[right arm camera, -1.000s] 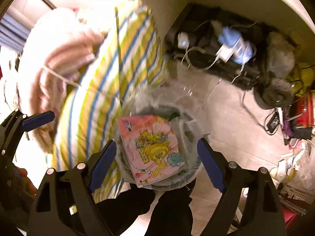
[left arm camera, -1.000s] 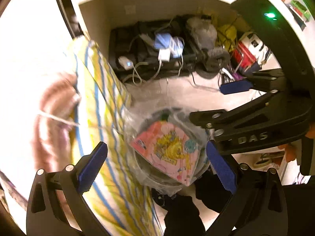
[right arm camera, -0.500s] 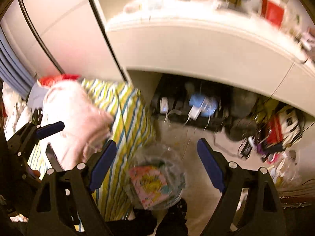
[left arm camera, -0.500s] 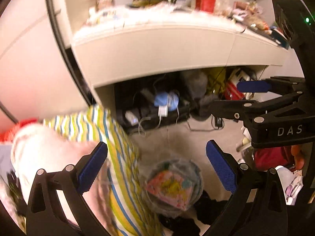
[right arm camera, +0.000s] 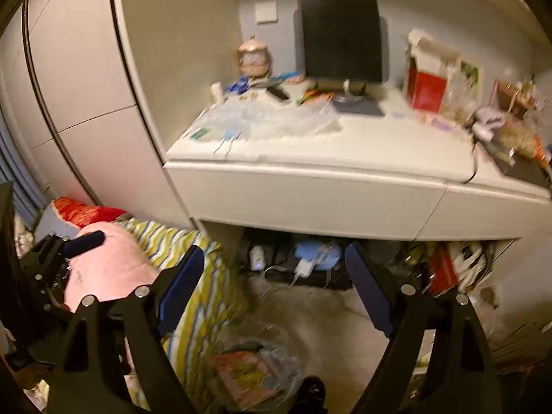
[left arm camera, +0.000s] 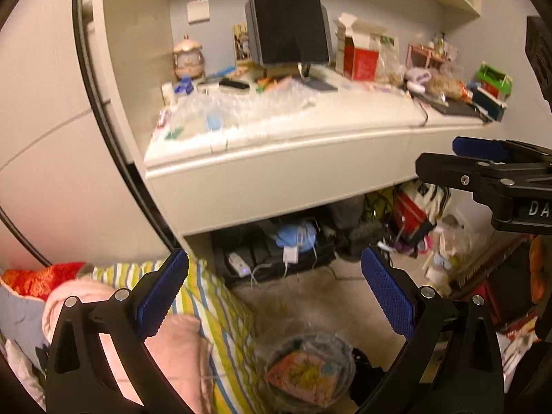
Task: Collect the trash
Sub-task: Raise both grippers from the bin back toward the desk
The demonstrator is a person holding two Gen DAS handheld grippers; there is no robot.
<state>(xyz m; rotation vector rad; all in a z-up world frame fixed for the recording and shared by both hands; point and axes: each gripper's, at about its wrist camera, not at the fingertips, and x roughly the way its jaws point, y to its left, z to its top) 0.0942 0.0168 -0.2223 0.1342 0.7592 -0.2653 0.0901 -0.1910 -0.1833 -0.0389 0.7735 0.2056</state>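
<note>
White desk (left arm camera: 276,169): monitor (left arm camera: 289,17), red box (left arm camera: 360,63); floor (left arm camera: 310,296): lined bin (left arm camera: 310,365)

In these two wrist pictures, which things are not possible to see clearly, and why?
- Round bin with clear plastic liner: cut off by the lower edge and the fingers in the left wrist view; blurred in the right wrist view.
- Pink printed wrapper in it: print unreadable, blurred.
- Clear plastic litter on the white desk: separate pieces indistinct, blurred.
- Items under the desk: dark, tangled.

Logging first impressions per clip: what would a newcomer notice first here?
Probably the dark monitor upright at the back of the cluttered white desk, with crumpled clear plastic spread before it. Then the lined trash bin on the floor below, a pink cartoon wrapper inside, beside striped bedding.
</note>
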